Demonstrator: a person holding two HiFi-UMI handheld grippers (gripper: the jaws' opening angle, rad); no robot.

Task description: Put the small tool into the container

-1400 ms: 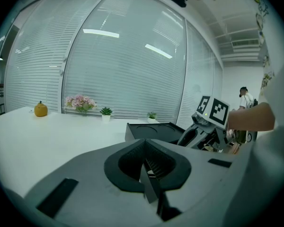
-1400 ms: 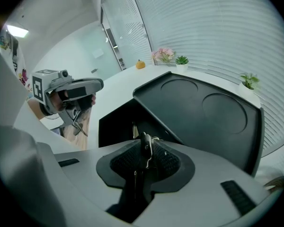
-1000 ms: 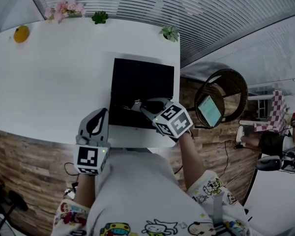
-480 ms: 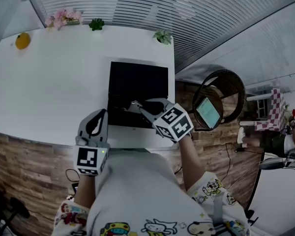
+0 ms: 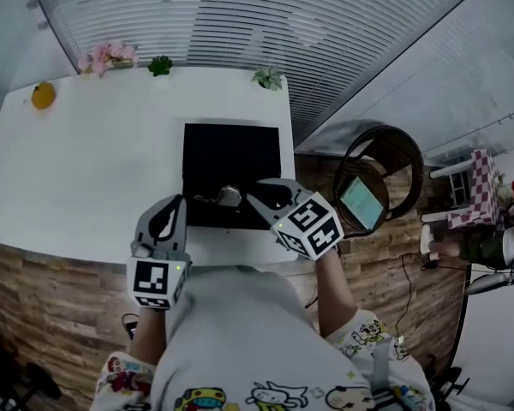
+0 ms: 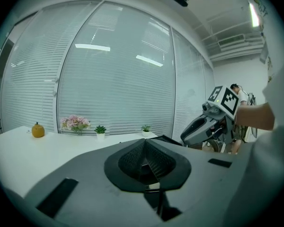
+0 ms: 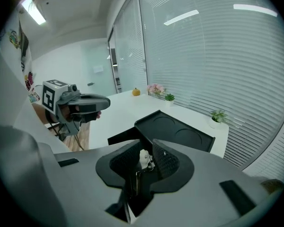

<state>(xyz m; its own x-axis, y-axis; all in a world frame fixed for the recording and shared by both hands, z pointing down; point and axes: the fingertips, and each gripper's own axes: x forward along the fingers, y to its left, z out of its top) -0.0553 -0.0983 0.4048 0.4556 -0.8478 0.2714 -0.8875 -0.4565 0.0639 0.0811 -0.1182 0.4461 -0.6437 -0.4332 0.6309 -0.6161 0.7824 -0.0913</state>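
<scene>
The container (image 5: 231,157) is black, the table (image 5: 94,178) white, the fruit (image 5: 43,95) orange.

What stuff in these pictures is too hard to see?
Right gripper view: the right gripper's shut jaws cover most of the small pale tool; shape unclear.
Head view: right gripper hides the black tray-like container's near right corner.
Left gripper view: left gripper's own body hides nearly all of that container.
</scene>
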